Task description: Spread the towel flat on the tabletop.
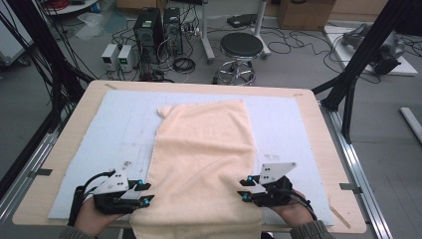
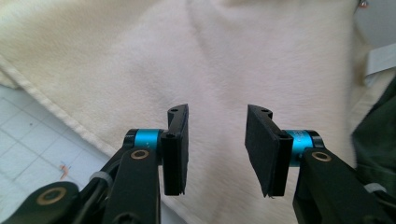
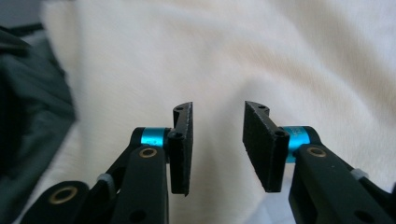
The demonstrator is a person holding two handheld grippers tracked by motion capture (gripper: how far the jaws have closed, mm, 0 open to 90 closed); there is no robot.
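On the table [image 1: 318, 130], a rounded-corner wooden top, lies a pale blue-white quilted mat [image 1: 281, 124], and over its middle a cream terry towel [image 1: 204, 149], fluffy and rectangular, stretches from 12 o'clock down to 6 o'clock, where its near end hangs past the table edge. At 7 o'clock the left tool [image 1: 144, 194] sits at the towel's hemmed left edge, its flat black pads set wide apart, gripping nothing. At 5 o'clock the right tool [image 1: 244, 189] meets the right edge, likewise wide and empty above the soft pile.
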